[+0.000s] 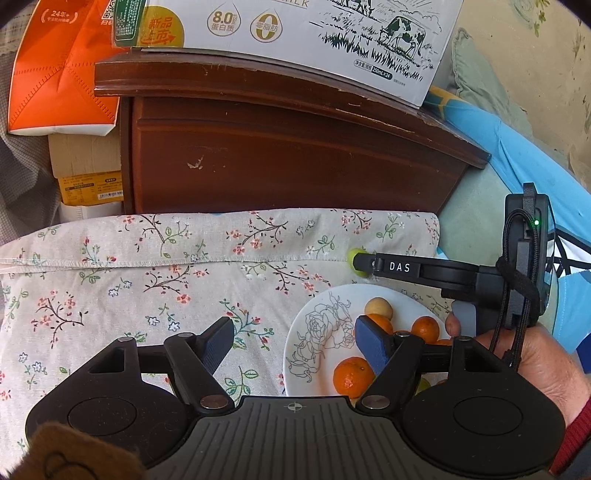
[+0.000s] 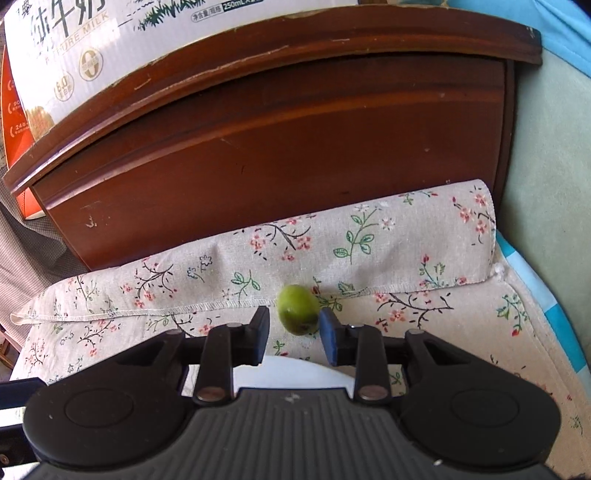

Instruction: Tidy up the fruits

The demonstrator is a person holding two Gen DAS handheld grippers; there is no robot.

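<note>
A small green fruit (image 2: 298, 309) lies on the floral cloth (image 2: 207, 273) just beyond the plate. My right gripper (image 2: 293, 328) is open, its fingertips on either side of the fruit's near end, not closed on it. In the left wrist view the green fruit (image 1: 355, 255) shows behind the right gripper's finger (image 1: 399, 266). A white plate with a rose drawing (image 1: 317, 332) holds several oranges (image 1: 352, 376) and a pale round fruit (image 1: 378, 308). My left gripper (image 1: 293, 345) is open and empty, above the plate's left edge.
A dark wooden cabinet (image 1: 280, 147) stands behind the cloth, with a milk carton box (image 1: 314, 33) on top and an orange box (image 1: 62, 70) to its left. Blue and green bedding (image 1: 517, 155) lies to the right. The plate's rim (image 2: 288, 373) shows under the right gripper.
</note>
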